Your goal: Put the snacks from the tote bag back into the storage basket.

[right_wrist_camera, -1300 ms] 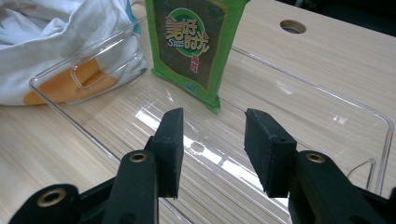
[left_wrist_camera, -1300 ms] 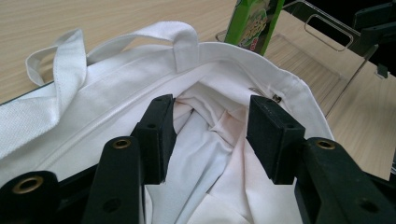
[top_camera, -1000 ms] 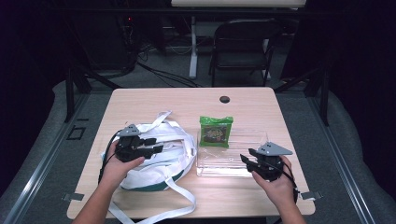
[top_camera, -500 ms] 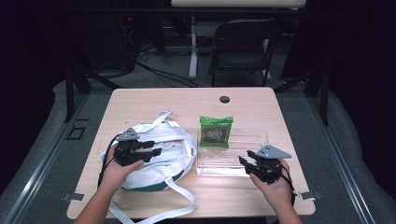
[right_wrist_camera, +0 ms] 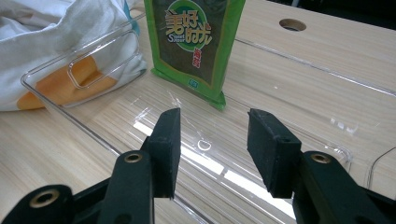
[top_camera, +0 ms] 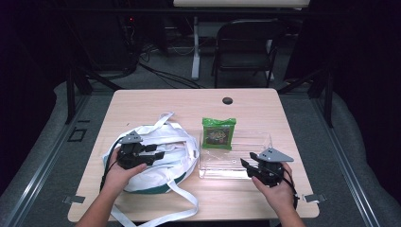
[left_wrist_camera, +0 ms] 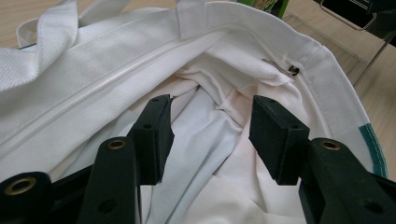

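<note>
— What's on the desk?
— A white bag on the left, mouth open; a clear tray just right of it, with a green packet standing at its far edge.
— And the grippers?
— The left gripper hovers over the bag's mouth, fingers half open, nothing between them. The right gripper is at the tray's near edge; its fingers have just been opening, with nothing between them.
</note>
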Action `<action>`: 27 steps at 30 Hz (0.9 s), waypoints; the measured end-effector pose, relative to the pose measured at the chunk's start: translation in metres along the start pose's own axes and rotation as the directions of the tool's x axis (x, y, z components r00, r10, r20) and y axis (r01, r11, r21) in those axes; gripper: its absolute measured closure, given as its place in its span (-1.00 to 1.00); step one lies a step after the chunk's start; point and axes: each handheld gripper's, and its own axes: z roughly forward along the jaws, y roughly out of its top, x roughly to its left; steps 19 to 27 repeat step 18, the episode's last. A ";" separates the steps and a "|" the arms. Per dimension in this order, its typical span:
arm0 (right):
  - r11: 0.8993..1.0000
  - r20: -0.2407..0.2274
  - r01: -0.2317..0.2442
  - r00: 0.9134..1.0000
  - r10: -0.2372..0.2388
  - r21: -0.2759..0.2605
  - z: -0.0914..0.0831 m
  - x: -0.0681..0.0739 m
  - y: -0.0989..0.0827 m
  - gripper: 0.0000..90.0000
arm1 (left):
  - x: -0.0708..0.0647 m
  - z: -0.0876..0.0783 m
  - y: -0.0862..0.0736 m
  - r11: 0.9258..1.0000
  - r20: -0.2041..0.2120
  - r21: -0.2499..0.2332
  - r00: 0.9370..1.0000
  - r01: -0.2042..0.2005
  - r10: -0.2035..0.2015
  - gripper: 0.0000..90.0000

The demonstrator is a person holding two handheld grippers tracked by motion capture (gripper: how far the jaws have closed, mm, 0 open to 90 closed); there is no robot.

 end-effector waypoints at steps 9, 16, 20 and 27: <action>1.000 0.012 -0.024 1.000 0.024 0.011 -0.001 -0.005 -0.001 0.18 | 0.000 0.001 -0.001 1.000 -0.006 0.004 1.000 0.007 -0.007 0.07; 1.000 0.014 -0.002 1.000 0.002 0.002 -0.001 -0.006 0.000 0.17 | 0.001 0.000 0.000 1.000 0.004 -0.007 1.000 0.027 -0.027 0.05; 1.000 0.030 0.024 0.999 -0.024 0.004 -0.001 -0.007 0.003 0.17 | 0.002 -0.001 0.001 0.999 0.006 -0.017 0.999 0.039 -0.039 0.05; 1.000 0.030 0.024 0.999 -0.024 0.004 -0.001 -0.007 0.003 0.17 | 0.002 -0.001 0.001 0.999 0.006 -0.017 0.999 0.039 -0.039 0.05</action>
